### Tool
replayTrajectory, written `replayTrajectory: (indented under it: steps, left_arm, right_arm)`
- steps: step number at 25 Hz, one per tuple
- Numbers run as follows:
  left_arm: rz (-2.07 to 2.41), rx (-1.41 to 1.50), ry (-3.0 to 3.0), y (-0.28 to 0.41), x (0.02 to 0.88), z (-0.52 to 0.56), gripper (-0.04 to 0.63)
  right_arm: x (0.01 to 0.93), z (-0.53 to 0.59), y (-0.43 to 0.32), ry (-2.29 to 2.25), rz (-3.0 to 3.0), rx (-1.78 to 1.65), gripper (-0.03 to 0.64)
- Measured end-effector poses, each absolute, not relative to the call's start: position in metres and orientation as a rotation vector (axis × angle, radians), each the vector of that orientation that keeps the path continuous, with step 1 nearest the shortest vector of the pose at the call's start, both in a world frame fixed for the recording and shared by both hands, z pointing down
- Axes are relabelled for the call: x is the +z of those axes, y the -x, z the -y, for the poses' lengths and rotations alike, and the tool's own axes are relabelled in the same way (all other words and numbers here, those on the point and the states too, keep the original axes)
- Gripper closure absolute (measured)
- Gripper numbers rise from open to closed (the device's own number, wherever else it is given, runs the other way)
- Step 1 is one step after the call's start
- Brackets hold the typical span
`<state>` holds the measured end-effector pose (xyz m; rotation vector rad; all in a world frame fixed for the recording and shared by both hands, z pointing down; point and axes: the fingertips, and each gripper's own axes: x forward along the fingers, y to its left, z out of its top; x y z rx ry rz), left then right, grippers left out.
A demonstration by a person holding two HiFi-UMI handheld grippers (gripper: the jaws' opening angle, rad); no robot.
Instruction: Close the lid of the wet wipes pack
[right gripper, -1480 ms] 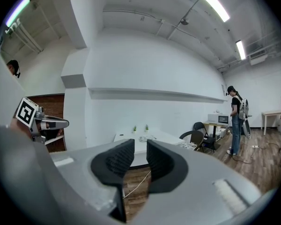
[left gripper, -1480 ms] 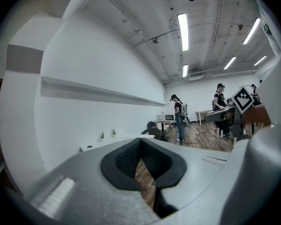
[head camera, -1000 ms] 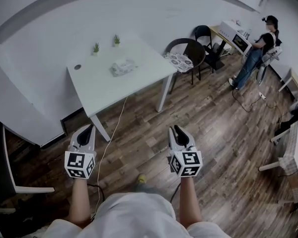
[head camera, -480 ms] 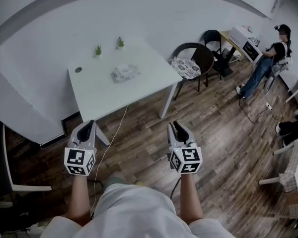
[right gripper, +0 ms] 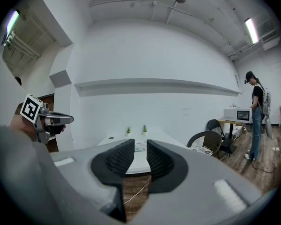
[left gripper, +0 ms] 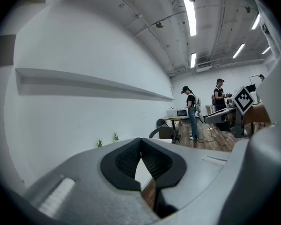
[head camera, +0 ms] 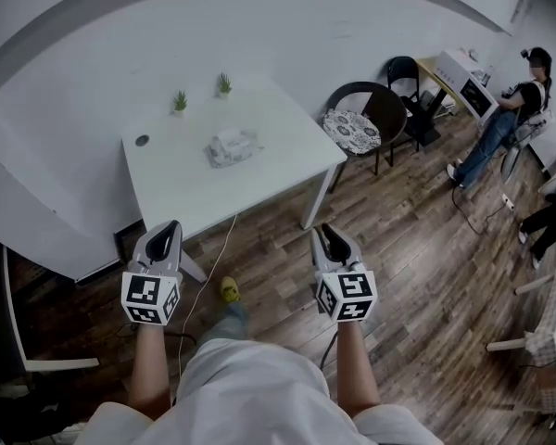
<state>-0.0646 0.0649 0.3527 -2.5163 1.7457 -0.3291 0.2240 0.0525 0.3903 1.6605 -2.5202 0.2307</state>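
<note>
Wipes pack [head camera: 232, 146] on counter [head camera: 190, 193], well ahead: prob. soft, light; push on lid. Left gripper [head camera: 165, 230] pressed together, right gripper [head camera: 326, 233] slightly spread.

A white rectangular table [head camera: 259, 170] stands on a wood-plank floor [head camera: 398, 248]. A wet wipes pack [head camera: 233, 146] lies near the table's middle. A small potted plant [head camera: 180, 101] and a second plant [head camera: 224, 83] stand along the far edge. A dark round mark [head camera: 142, 141] sits near the far left corner.
</note>
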Motion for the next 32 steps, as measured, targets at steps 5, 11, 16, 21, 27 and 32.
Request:
replayTrajectory:
  steps: [5, 11, 16, 21, 27, 32]
  left_arm:
    - [-1.747, -0.339, 2.541, 0.074, 0.363, -0.009, 0.586]
    - [-1.746, -0.364, 2.585, 0.093, 0.372, 0.067, 0.586]
    - [-1.757, -0.382, 2.619, 0.114, 0.383, 0.134, 0.588]
    - [-1.779, -0.389, 2.649, 0.137, 0.395, 0.192, 0.586]
    - [-1.818, -0.388, 2.678, 0.165, 0.409, 0.249, 0.586]
    - [-1.844, -0.383, 2.705, 0.177, 0.425, 0.277, 0.586]
  right_arm:
    - [0.398, 0.001, -0.212, -1.652, 2.500, 0.246, 0.529]
    - [0.400, 0.077, -0.189, -1.645, 2.470, 0.267, 0.529]
    - [0.407, 0.143, -0.167, -1.620, 2.443, 0.300, 0.529]
    - [0.413, 0.205, -0.142, -1.592, 2.422, 0.316, 0.529]
    - [0.418, 0.266, -0.112, -1.545, 2.402, 0.324, 0.529]
    - [0.430, 0.294, -0.090, -1.492, 2.393, 0.339, 0.529]
